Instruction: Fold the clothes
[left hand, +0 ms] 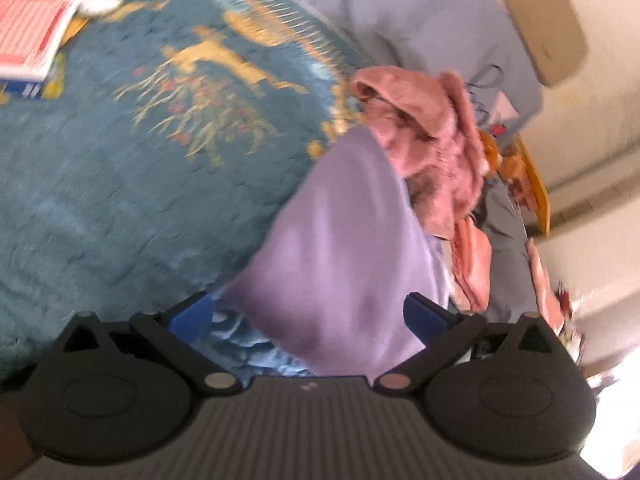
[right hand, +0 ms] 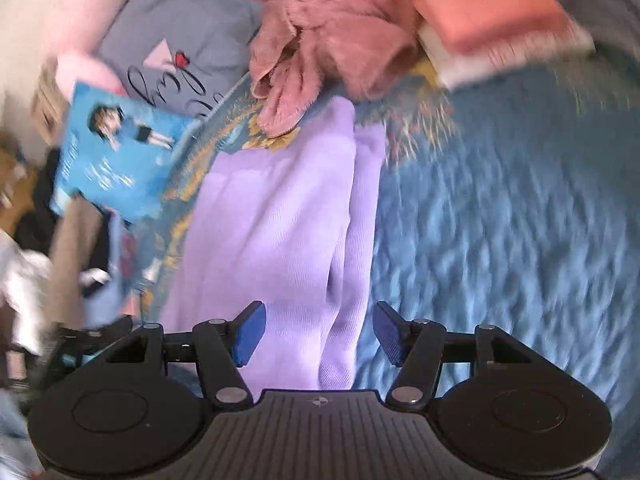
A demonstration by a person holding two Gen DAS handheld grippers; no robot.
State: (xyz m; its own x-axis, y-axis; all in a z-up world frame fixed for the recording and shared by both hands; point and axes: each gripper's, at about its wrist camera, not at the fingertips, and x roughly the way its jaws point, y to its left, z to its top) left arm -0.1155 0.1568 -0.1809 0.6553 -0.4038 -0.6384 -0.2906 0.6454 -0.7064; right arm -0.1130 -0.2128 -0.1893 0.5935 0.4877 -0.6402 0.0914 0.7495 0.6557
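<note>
Two claws hang wide apart over the soft lilac knit garment (right hand: pixel 280 216) lying long on the blue patterned carpet (right hand: pixel 500 240): left claw (left hand: pixel 308 316) and right claw (right hand: pixel 318 332) grip nothing. A shallow pinch could drag the fluffy pink garment (right hand: pixel 332 40) touching its far end.

Your lilac garment (right hand: pixel 280 232) is plain, finely ribbed. It lies on a teal-blue blanket (left hand: pixel 100 200) patterned with gold and red floral motifs. Beyond it sits a fuzzy dusty-pink garment (right hand: pixel 332 36) and a folded salmon-pink stack (right hand: pixel 492 16). Your grippers are black with blue pads (right hand: pixel 250 334). A grey-blue pillow (right hand: pixel 188 40) carries black script and a red heart.
</note>
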